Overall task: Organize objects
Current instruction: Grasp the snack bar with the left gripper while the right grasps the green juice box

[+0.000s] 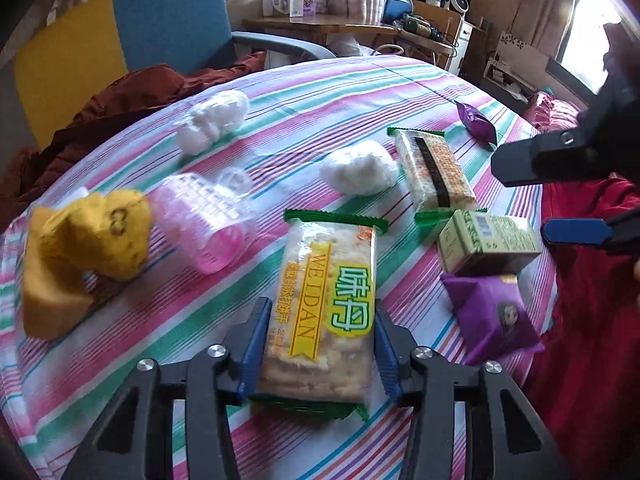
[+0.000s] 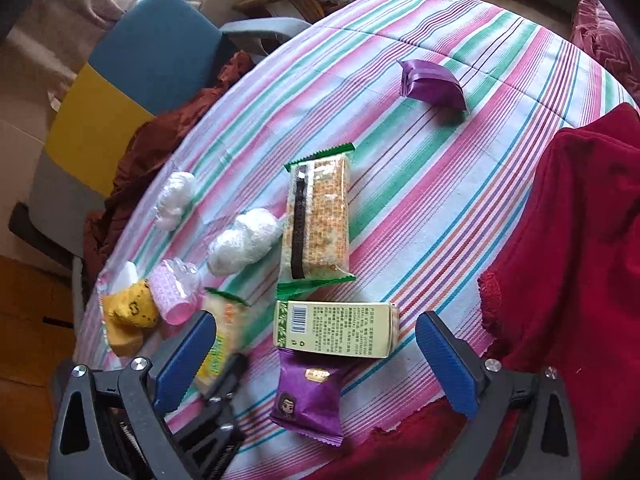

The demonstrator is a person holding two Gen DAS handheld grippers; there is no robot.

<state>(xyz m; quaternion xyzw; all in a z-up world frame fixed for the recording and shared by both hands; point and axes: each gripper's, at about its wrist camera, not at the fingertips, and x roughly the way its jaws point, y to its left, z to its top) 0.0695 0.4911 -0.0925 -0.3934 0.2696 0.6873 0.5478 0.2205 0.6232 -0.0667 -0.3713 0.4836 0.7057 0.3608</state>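
Note:
On the striped cloth lies a clear cracker packet with yellow lettering and green ends. My left gripper is shut on its near half, one blue pad against each long side. The same packet shows in the right wrist view with the left gripper's dark fingers on it. My right gripper stands wide open, holding nothing, above a green box and a purple snack packet. A second cracker packet lies beyond the box. Another purple packet sits far back.
Left of the held packet are a pink ribbed plastic piece, a yellow sponge-like lump and two white wads. Red fabric covers the right edge. A blue and yellow chair and brown cloth lie behind.

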